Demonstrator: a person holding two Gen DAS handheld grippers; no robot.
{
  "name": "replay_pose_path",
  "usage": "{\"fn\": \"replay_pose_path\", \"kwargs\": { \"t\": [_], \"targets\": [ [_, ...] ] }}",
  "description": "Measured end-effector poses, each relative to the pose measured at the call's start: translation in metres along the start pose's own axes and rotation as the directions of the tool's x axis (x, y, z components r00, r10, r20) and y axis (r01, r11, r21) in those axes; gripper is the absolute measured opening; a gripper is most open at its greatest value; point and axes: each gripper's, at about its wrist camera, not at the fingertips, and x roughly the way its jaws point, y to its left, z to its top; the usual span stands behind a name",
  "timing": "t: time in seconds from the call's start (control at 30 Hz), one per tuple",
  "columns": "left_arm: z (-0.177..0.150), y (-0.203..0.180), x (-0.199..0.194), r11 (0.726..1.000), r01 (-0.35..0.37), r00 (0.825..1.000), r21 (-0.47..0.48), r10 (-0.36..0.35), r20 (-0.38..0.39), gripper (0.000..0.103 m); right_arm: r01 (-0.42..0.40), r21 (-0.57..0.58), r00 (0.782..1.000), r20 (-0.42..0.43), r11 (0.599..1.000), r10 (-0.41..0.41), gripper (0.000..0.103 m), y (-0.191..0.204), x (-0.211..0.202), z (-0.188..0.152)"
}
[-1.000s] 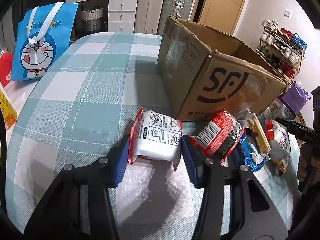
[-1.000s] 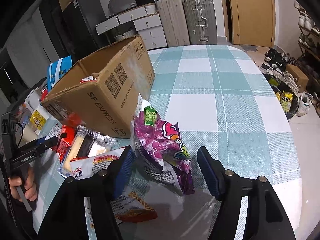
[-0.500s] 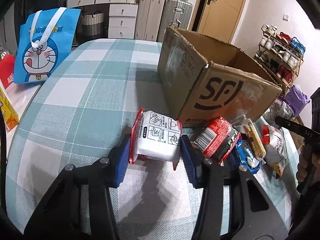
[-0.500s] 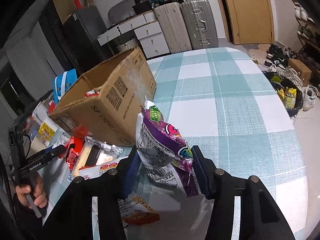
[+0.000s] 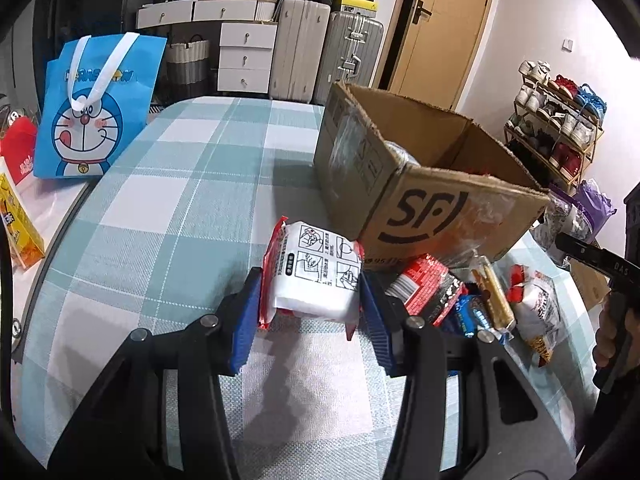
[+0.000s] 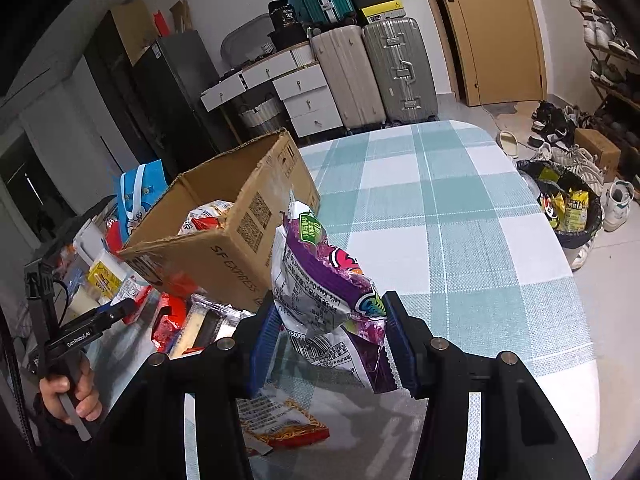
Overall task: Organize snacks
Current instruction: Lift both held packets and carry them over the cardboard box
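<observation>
Clenching my right gripper (image 6: pixel 328 344) jaws across the purple snack bag (image 6: pixel 326 280) beside the cardboard box (image 6: pixel 236 236), I judge it light, crinkly and slippery, while my left gripper (image 5: pixel 310 312) jaws pinch the soft white packet (image 5: pixel 316 276) at its sides.

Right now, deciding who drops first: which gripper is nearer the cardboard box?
Hard to call. The left gripper, gripping the white packet, and the right gripper, gripping the purple bag, both sit beside the cardboard box.

Ahead and to the right of my left hand-held gripper (image 5: pixel 311 322), the cardboard box (image 5: pixel 424 184) shows a big "SF" logo. Seen from my right hand-held gripper (image 6: pixel 330 342), the same box reads "SF EXPRESS" beside square codes. "GenRobot.AI" is printed on my left one, far off to the left. The black box (image 6: pixel 285 16) behind the suitcases carries "36".
</observation>
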Motion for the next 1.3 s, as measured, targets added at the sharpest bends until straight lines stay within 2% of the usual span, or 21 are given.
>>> {"fn": "replay_pose_path", "kwargs": {
  "t": [0.5, 0.8, 1.03, 1.3],
  "targets": [
    [0.025, -0.012, -0.045, 1.000, 0.005, 0.995, 0.002, -0.005, 0.103, 0.045, -0.024, 0.000, 0.997, 0.079, 1.000, 0.024, 0.052, 0.013, -0.031, 0.009],
    [0.046, -0.020, -0.067, 0.999, 0.031, 0.988, -0.014, -0.029, 0.154, 0.045, -0.058, -0.013, 0.992, 0.110, 0.998, 0.059, 0.052, 0.034, -0.044, 0.017],
    [0.064, -0.033, -0.069, 0.999, 0.054, 0.984, -0.002, -0.053, 0.170, 0.045, -0.089, -0.050, 0.991, 0.097, 0.995, 0.094, 0.052, 0.054, -0.040, 0.028],
    [0.083, -0.058, -0.051, 0.997, 0.069, 0.984, 0.024, -0.072, 0.161, 0.045, -0.133, -0.054, 0.988, 0.068, 0.990, 0.137, 0.052, 0.069, -0.029, 0.043]
  ]
}}
